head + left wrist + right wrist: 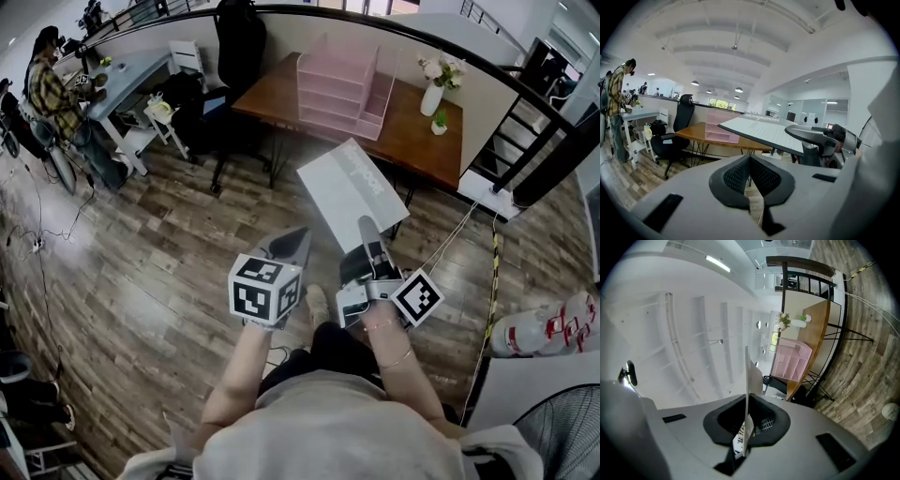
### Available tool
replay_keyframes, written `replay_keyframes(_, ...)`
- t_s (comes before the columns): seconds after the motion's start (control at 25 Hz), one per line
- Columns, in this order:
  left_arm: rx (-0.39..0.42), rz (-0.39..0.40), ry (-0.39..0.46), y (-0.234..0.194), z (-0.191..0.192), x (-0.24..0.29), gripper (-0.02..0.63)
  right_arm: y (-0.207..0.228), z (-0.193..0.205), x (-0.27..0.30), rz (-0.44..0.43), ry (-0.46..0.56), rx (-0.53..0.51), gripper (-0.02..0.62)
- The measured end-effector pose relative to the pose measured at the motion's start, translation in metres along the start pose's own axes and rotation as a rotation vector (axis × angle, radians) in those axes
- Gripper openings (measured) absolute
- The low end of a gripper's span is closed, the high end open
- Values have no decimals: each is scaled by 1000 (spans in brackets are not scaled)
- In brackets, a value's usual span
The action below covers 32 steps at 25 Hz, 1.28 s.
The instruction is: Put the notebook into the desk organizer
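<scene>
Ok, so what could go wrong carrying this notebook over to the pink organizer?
The right hand-held gripper pinches the notebook by one edge only, so it could sag or slip out. On the desk, the flower vase and small plant stand beside the pink organizer; the wide notebook might knock them on the way in.

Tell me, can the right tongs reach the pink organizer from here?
Probably not yet: the right tongs, gripping the notebook, hang well short of the organizer; nothing blocks the way.
</scene>
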<state>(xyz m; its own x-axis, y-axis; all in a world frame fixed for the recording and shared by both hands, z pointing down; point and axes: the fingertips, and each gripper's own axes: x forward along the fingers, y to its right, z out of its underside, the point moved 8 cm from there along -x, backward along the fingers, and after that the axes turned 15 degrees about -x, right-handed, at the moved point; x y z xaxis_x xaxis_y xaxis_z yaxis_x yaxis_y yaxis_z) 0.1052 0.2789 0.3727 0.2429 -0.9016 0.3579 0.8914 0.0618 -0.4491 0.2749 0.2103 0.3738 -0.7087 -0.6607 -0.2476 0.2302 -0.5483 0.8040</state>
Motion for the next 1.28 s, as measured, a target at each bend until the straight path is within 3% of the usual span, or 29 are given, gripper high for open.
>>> replay_keyframes(0.24, -20, -15, 8, -32, -24, 30, 2, 20, -3, 49, -4, -1, -11, 9)
replay_keyframes(0.84, -12, -31, 79, -108, -140, 146, 2, 75, -39, 226, -90, 22, 12, 8)
replay_keyframes(1.28, -51, 2, 7, -135, -159, 211, 2, 125, -45, 275, -6, 8, 34, 8)
